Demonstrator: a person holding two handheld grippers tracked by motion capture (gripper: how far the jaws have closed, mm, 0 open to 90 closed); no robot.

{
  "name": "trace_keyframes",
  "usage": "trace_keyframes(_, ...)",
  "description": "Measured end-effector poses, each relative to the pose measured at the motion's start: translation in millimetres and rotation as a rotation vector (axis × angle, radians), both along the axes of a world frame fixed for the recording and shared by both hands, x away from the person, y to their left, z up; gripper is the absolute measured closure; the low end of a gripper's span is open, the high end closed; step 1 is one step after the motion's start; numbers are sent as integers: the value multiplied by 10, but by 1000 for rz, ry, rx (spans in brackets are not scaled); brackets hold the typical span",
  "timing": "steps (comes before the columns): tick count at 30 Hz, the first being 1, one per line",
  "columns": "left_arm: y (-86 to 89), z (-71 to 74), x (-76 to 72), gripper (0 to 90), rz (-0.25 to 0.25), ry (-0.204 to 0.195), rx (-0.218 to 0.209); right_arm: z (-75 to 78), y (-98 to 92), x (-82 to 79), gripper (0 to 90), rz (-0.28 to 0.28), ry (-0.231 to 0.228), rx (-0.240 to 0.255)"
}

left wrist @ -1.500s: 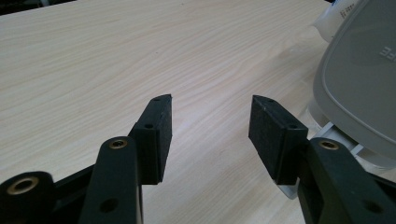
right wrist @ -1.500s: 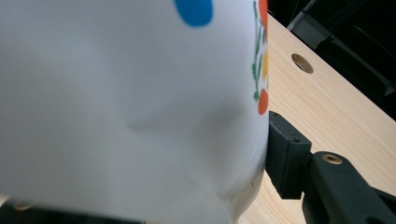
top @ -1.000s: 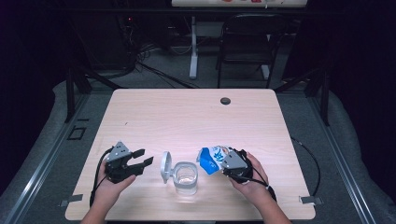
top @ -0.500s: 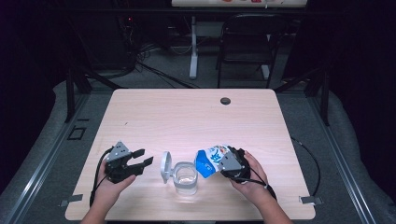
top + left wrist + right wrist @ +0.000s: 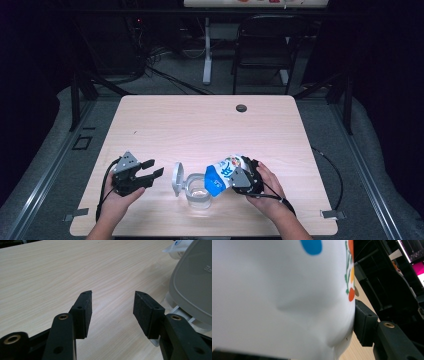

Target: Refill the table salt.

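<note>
Showing a light wooden surface (image 5: 200, 125) seen from above, with a person's forearms entering at its near edge and a claw in each hand.

Right claw (image 5: 235, 177): pinching a white pouch (image 5: 226, 172) with a blue end and coloured print. The pouch is tilted, its blue end lowered over the mouth of a clear plastic container (image 5: 199, 192) that stands close to the near edge, roughly midway between the two hands. In the right gripper view the pouch (image 5: 279, 295) is pressed against a black pad (image 5: 363, 323), with a blue spot and orange, green and red print visible on its white skin; the opposite pad is hidden behind the pouch.

Container: upright, its grey lid (image 5: 177, 177) swung open and standing on edge at the side facing the left claw. Whether anything lies inside cannot be told from the high view. In the left gripper view the lid (image 5: 192, 287) rises just beside the right-hand pad, and a corner of the pouch (image 5: 178, 248) appears beyond it.

Left claw (image 5: 152, 170): spread wide, nothing between its pads, held low over the surface near the near left corner and pointing toward the container without touching it. The left gripper view shows bare wood grain (image 5: 62, 272) between the two pads.

A small dark round hole (image 5: 241, 108) sits near the far edge of the surface, toward its right side. A cable (image 5: 332, 175) trails off the right edge.
</note>
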State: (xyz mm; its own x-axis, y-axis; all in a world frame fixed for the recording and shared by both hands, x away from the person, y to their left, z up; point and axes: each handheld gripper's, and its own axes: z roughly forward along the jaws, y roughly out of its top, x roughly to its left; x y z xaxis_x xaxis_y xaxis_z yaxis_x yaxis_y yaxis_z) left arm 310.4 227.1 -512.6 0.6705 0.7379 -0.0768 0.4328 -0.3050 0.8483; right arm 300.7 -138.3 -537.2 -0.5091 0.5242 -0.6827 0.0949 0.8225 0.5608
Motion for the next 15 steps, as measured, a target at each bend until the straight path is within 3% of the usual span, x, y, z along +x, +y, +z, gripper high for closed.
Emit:
trace_keyframes(7,-4,-2,0,501,0,2,1,-30,17,-4,496,-6,-32,-50)
trace_keyframes(8,-4,-2,0,500,0,2,1,-21,20,-9,497,-8,-33,-78)
trace_keyframes(15,-3,-1,0,501,-1,1,3,-50,32,1,498,0,-53,-71)
